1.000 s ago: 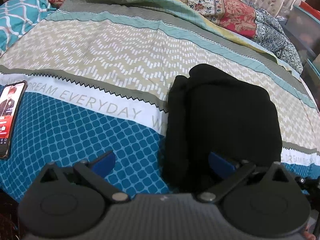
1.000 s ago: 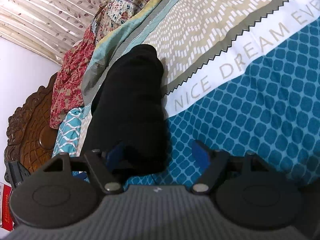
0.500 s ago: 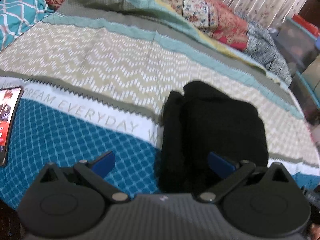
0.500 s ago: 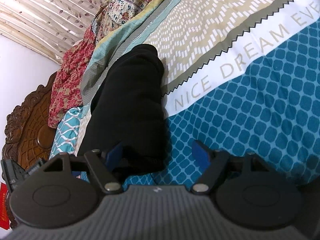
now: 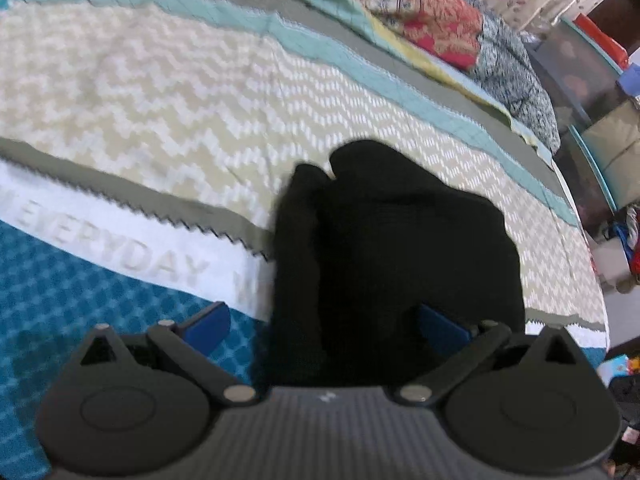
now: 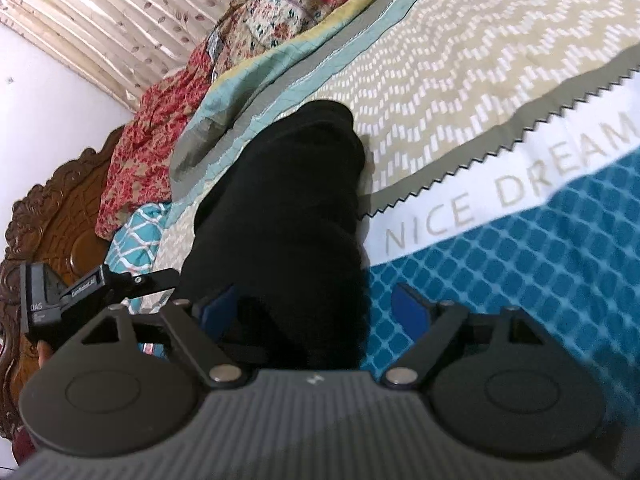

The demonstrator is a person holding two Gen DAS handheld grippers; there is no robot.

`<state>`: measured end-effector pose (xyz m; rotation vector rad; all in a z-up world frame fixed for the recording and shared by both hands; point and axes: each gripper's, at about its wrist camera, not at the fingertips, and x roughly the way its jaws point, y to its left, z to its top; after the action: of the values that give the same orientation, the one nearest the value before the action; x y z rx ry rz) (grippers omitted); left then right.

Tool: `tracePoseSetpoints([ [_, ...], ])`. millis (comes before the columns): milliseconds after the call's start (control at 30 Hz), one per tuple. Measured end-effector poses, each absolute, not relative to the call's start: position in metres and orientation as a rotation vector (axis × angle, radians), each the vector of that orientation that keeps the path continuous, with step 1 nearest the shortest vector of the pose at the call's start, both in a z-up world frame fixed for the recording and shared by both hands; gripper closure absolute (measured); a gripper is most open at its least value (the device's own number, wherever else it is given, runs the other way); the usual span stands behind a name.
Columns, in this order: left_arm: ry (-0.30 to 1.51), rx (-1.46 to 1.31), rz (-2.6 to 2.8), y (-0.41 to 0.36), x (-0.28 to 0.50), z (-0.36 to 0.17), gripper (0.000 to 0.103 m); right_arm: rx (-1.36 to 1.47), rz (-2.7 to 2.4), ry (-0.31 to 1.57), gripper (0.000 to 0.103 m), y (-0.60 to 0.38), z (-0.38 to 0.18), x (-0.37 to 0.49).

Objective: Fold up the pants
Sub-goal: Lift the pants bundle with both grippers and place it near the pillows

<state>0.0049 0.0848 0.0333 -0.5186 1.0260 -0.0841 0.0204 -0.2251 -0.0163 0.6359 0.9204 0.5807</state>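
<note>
Folded black pants (image 5: 400,248) lie in a compact bundle on the patterned bedspread (image 5: 160,100). My left gripper (image 5: 325,325) hovers at the bundle's near end, open wide: its left pad is over the blue check, its right pad over the black cloth. In the right wrist view the same pants (image 6: 288,200) run away from my right gripper (image 6: 314,311). Its jaws are opening, with the pants' near end between them and the right pad clear of the cloth. The left gripper's body (image 6: 80,292) shows at the left edge there.
Floral quilts (image 5: 440,20) are heaped along the bed's far side below a curtain (image 6: 120,12). A carved wooden headboard (image 6: 52,232) and a teal pillow (image 6: 136,240) lie beyond the pants. Storage boxes (image 5: 580,80) stand past the bed's right edge.
The left wrist view has swung right and down toward the pants, and the phone at its left edge has left the frame. The left gripper has come into the right wrist view. The right jaws have widened.
</note>
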Motion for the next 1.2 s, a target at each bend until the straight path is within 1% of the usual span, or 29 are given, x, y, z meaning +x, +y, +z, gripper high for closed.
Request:
tracePoseSetpoints([
  [133, 1.038, -0.641, -0.214, 0.076, 0.002, 0.01, 0.001, 0.624, 0.653, 0.971, 0.017, -0.199, -0.023, 0.038],
  [167, 1.03, -0.64, -0.213, 0.071, -0.001, 0.005, 0.004, 0.611, 0.669, 0.983, 0.017, -0.191, -0.022, 0.04],
  [200, 1.006, -0.616, -0.186, 0.067, -0.005, 0.005, 0.009, 0.573, 0.678, 0.982, 0.022, -0.184, -0.018, 0.04],
  [233, 0.996, -0.609, -0.176, 0.066, -0.007, 0.009, 0.02, 0.521, 0.686, 0.966, 0.033, -0.177, -0.013, 0.039],
  [267, 0.991, -0.647, -0.186, 0.068, -0.006, 0.016, 0.028, 0.469, 0.692, 0.93, 0.036, -0.171, -0.003, 0.035],
  [333, 0.944, -0.687, -0.251, 0.069, 0.0, 0.044, 0.028, 0.39, 0.725, 0.831, 0.048, -0.165, 0.021, 0.03],
  [433, 0.832, -0.506, -0.279, 0.047, 0.024, 0.098, 0.025, 0.345, 0.76, 0.677, 0.054, -0.164, 0.059, 0.038],
  [467, 0.796, -0.462, -0.294, 0.04, 0.034, 0.111, 0.022, 0.334, 0.757, 0.621, 0.054, -0.165, 0.071, 0.045],
  [600, 0.671, -0.456, -0.36, 0.029, 0.089, 0.145, 0.02, 0.251, 0.727, 0.416, 0.054, -0.179, 0.11, 0.087],
  [667, 0.607, -0.451, -0.377, 0.023, 0.118, 0.152, 0.017, 0.211, 0.717, 0.342, 0.054, -0.187, 0.118, 0.112],
  [733, 0.558, -0.443, -0.361, 0.015, 0.149, 0.149, 0.017, 0.172, 0.709, 0.291, 0.054, -0.188, 0.116, 0.143],
  [833, 0.564, -0.433, -0.322, 0.011, 0.198, 0.13, 0.017, 0.128, 0.687, 0.296, 0.054, -0.185, 0.097, 0.198],
  [933, 0.631, -0.481, -0.293, 0.016, 0.24, 0.095, 0.017, 0.105, 0.655, 0.337, 0.054, -0.181, 0.068, 0.233],
  [1000, 0.691, -0.516, -0.27, 0.019, 0.264, 0.065, 0.017, 0.11, 0.633, 0.393, 0.054, -0.178, 0.047, 0.25],
  [1067, 0.763, -0.513, -0.225, 0.02, 0.279, 0.036, 0.017, 0.13, 0.605, 0.499, 0.054, -0.177, 0.024, 0.266],
  [1100, 0.792, -0.496, -0.195, 0.018, 0.282, 0.024, 0.017, 0.137, 0.575, 0.554, 0.048, -0.178, 0.011, 0.272],
  [1133, 0.801, -0.481, -0.186, 0.02, 0.279, 0.018, 0.013, 0.152, 0.551, 0.584, 0.035, -0.181, 0.004, 0.272],
  [1167, 0.809, -0.463, -0.18, 0.019, 0.278, 0.014, 0.005, 0.186, 0.542, 0.606, 0.031, -0.188, -0.002, 0.27],
  [1200, 0.82, -0.445, -0.165, 0.019, 0.275, 0.013, 0.002, 0.212, 0.547, 0.626, 0.028, -0.194, -0.004, 0.267],
])
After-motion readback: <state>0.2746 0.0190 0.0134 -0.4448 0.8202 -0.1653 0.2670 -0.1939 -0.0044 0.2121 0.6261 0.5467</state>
